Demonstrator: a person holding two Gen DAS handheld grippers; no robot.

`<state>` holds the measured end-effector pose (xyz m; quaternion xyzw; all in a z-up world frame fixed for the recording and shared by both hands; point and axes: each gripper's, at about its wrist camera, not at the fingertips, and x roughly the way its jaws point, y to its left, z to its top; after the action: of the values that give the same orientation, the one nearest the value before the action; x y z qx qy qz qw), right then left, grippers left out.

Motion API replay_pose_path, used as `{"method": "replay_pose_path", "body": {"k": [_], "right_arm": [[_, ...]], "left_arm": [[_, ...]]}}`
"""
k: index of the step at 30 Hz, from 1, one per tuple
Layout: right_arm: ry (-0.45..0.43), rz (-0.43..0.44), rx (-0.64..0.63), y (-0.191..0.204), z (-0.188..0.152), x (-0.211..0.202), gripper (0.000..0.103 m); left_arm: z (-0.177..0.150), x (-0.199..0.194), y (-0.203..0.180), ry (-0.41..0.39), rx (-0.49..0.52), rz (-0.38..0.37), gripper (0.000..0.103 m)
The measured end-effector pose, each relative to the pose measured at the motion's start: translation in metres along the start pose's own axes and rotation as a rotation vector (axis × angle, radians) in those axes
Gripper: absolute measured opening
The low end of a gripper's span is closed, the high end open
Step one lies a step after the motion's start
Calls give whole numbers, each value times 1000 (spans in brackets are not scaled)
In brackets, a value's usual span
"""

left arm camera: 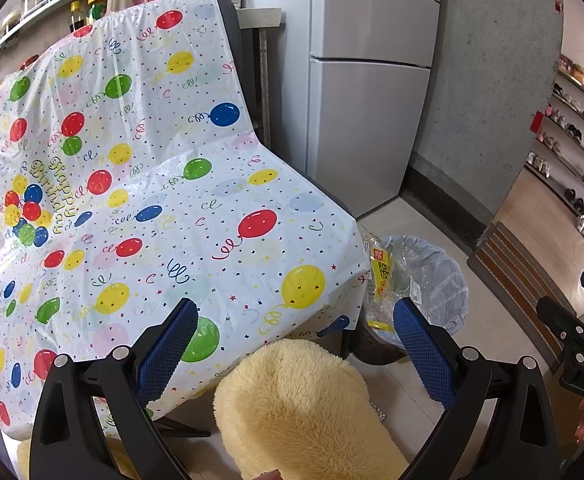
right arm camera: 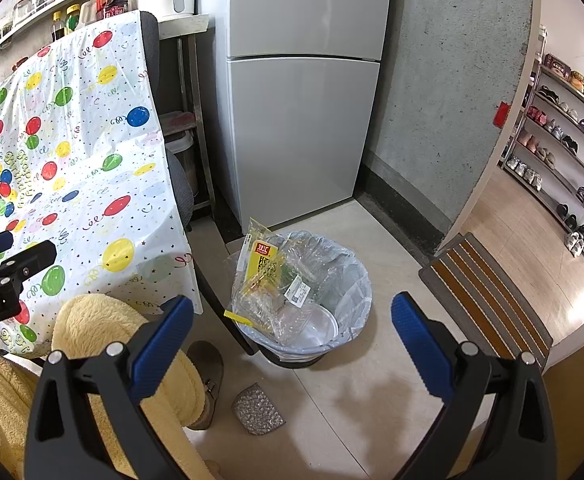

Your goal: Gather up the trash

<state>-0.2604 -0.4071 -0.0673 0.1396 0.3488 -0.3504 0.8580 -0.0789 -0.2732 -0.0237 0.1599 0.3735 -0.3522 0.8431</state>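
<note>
The right gripper [right arm camera: 292, 336], with blue ribbed pads on black arms, hangs with its jaws spread wide and nothing between them, above the pale tiled floor [right arm camera: 363, 396]. Straight ahead of it stands the round bin lined with a clear plastic bag [right arm camera: 355, 284], near the foot of the grey two-door fridge [right arm camera: 299, 112]. A crumpled clear wrapper with a yellow printed label [right arm camera: 266, 268] sticks up out of the bin's left rim, and a clear round lid lies inside. On the floor just short of the bin lies a small silvery textured foil piece [right arm camera: 258, 408], beside a brown sandal [right arm camera: 210, 380] under a fluffy yellow trouser leg [right arm camera: 92, 328].

The left gripper [left arm camera: 295, 340] is likewise wide open and empty, held over the same yellow leg, in front of a chair draped in white balloon-print plastic sheeting [left arm camera: 152, 184]. The bin sits just beyond the sheeting's lower right corner.
</note>
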Motion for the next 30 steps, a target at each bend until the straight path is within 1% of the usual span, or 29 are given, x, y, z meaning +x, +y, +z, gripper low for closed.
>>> {"method": "replay_pose_path", "body": {"k": [23,26,30], "right_arm": [[5,2,-1,1,-1,1,97],[4,3,0,1,-1,1,97],[4,8,-1,3,-1,2,97]], "left_arm": [[-1,2,2,5,-5,10,97],[-1,1,2,5,-4,6,97],[-2,0,6,-13,-11,-21,97]]}}
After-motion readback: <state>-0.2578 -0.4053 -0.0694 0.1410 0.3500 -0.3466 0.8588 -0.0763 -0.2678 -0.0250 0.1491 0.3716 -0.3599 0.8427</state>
